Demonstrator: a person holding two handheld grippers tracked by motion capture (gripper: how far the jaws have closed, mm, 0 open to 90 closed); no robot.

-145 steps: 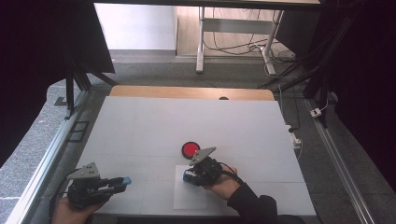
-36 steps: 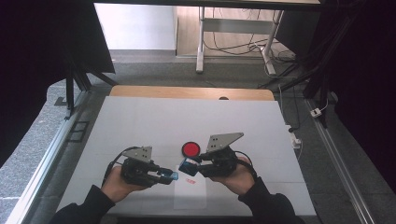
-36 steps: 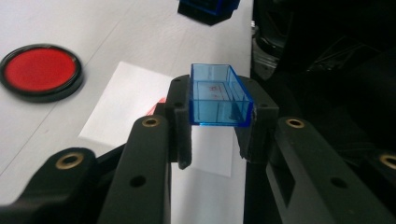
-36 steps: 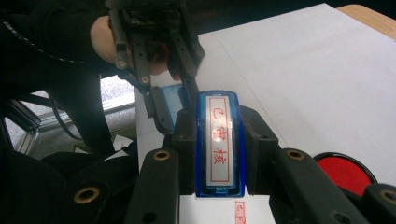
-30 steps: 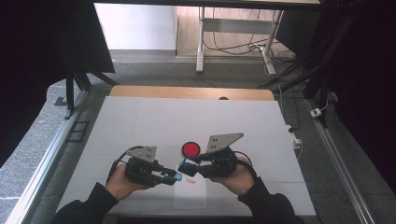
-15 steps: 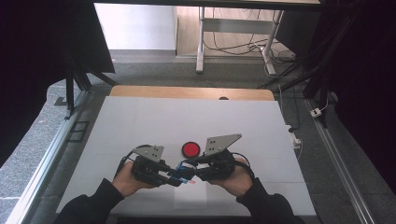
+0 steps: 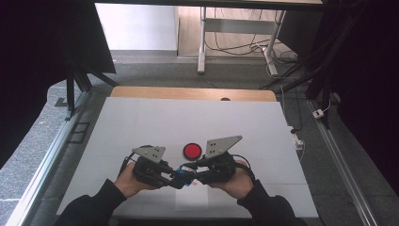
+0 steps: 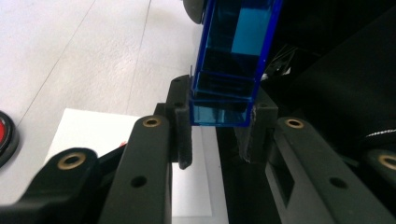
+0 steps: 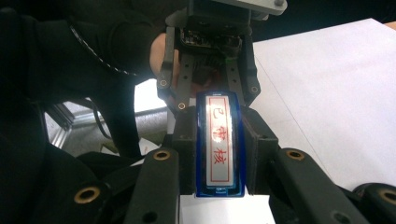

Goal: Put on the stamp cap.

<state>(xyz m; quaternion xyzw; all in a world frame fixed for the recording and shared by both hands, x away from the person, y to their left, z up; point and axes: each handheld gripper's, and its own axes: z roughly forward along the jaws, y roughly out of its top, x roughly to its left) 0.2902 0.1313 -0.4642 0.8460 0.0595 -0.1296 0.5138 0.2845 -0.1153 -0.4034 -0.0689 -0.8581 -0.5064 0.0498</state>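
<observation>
High view has both my grippers meeting over the white paper (image 7: 190, 202), each clamped on one end of the blue stamp (image 7: 184, 175). Left gripper (image 8: 218, 133) pinches its clear blue casing; right gripper (image 9: 218, 154) grips the face with red characters. Stamping looks undone; the red pad (image 7: 192, 150) sits just beyond.

Blue stamp (image 8: 232, 60): top end cut off by upper edge in left gripper view, and in high view it's too small to make out, mostly hidden btwn the two grippers. Red ink pad (image 8: 3, 137) is cut by the left edge, only a sliver showing. White paper (image 7: 192, 203) partly covered by hands and sleeves; its red mark too small to read.
</observation>
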